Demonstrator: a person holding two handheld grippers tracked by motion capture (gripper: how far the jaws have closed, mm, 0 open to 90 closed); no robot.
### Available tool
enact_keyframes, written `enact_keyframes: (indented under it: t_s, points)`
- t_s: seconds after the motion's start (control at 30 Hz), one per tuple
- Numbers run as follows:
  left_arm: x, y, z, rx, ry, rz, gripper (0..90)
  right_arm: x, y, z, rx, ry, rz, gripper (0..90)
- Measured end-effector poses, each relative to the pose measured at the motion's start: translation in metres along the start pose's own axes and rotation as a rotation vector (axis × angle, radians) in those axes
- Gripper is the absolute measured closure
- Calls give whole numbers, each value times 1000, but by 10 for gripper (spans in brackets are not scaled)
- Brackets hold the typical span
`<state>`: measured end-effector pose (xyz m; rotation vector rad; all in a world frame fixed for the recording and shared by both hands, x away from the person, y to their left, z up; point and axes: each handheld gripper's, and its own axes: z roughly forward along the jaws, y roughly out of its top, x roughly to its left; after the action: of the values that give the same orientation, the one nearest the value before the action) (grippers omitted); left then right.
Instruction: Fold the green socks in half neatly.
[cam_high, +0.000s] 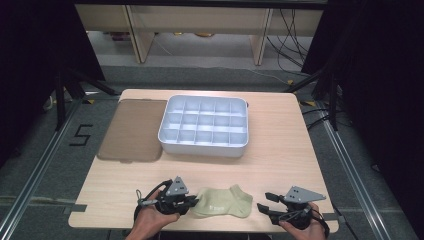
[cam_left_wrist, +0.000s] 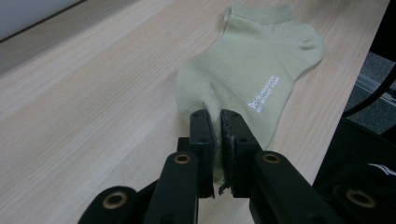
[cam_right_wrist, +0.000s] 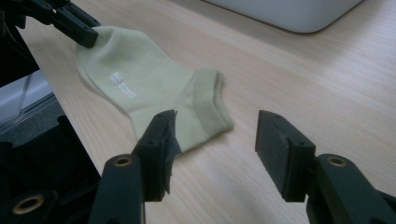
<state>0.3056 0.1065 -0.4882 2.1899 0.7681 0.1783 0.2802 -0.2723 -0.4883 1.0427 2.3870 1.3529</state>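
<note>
One pale green knitted ankle sock (cam_high: 222, 202) lies flat at the near edge of the light wooden worktop (cam_high: 280, 155), between the two hands. The left claw (cam_left_wrist: 216, 125) is clamped on its toe end; the right claw (cam_right_wrist: 215, 140) stands apart just beside the cuff. Light, limp and easily bunched, the sock probably handles best pinched at both ends.
</note>
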Motion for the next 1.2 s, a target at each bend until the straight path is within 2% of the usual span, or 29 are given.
enact_keyframes:
  t_s: [0.03, 0.07, 0.1, 0.13, 0.17, 0.23, 0.27, 0.3, 0.33, 0.37, 0.4, 0.43, 0.47, 0.5, 0.57, 0.6, 0.63, 0.67, 0.7, 0.73, 0.77, 0.8, 0.9, 0.97, 1.03, 1.07, 1.13, 1.2]
  points:
    - [2, -2, -2, 4, -5, 4, 831, 1, 1, -2, 5, -8, 7, 513]
    - [3, -4, -3, 7, -4, -9, 831, 1, 1, -1, -11, 5, -3, 524]
    - [5, -5, -5, 8, 1, 1, 831, 4, 1, -2, -4, -2, 28, 527]
    - [6, -8, -6, 6, 3, -16, 831, 2, 2, 0, -14, 9, -1, 534]
    - [7, -11, -8, -5, -5, -29, 831, 5, 4, 1, -3, 32, 18, 547]
    - [8, -12, -10, 4, -3, -35, 830, 9, 6, 3, 2, 37, 27, 568]
    - [10, -13, -12, 6, -4, -22, 830, 9, 8, 6, -2, 48, 0, 575]
    - [10, -14, -13, 4, 1, -30, 830, 9, 8, 6, -2, 48, 0, 575]
    - [11, -14, -14, 11, 1, -13, 830, 10, 10, 8, -4, 46, -15, 576]
    - [12, -15, -17, 11, 2, -26, 829, 15, 13, 13, 22, 60, -35, 576]
    - [12, -15, -17, 11, 2, -26, 829, 15, 13, 13, 22, 60, -35, 576]
    - [13, -15, -17, 5, 9, -41, 829, 18, 15, 20, 21, 74, -64, 588]
    - [13, -15, -17, 5, 9, -41, 829, 18, 15, 20, 21, 74, -64, 588]
    - [15, -14, -19, 7, 6, -17, 829, 22, 17, 23, 32, 78, -75, 614]
    - [14, -13, -21, 15, 6, -17, 829, 23, 18, 24, 38, 82, -87, 633]
    - [13, -13, -21, 7, 8, -31, 828, 25, 19, 27, 34, 95, -88, 650]
    - [15, -11, -22, 10, 10, -15, 828, 28, 22, 31, 42, 104, -82, 681]
    - [15, -11, -22, 10, 10, -15, 828, 29, 23, 35, 35, 103, -99, 696]
    - [14, -11, -22, 10, 5, -34, 828, 30, 25, 37, 49, 107, -100, 711]
    - [14, -11, -22, 10, 5, -34, 828, 30, 25, 37, 49, 107, -100, 711]
    - [14, -11, -23, 15, 5, -28, 828, 34, 28, 44, 58, 135, -106, 740]
    - [14, -11, -23, 15, 5, -28, 828, 34, 28, 44, 58, 135, -106, 740]
    - [13, -10, -23, 11, 10, -30, 827, 42, 33, 59, 101, 169, -144, 785]
    - [14, -10, -24, 19, 5, -16, 827, 44, 33, 63, 94, 172, -153, 797]
    - [14, -10, -25, 16, 5, -24, 826, 49, 37, 73, 101, 186, -175, 832]
    - [14, -10, -25, 16, 6, -30, 826, 52, 39, 76, 111, 194, -164, 835]
    - [14, -9, -26, 19, 9, -32, 826, 54, 41, 79, 120, 202, -177, 838]
    - [15, -9, -27, 15, 18, -23, 826, 58, 45, 92, 137, 204, -210, 849]
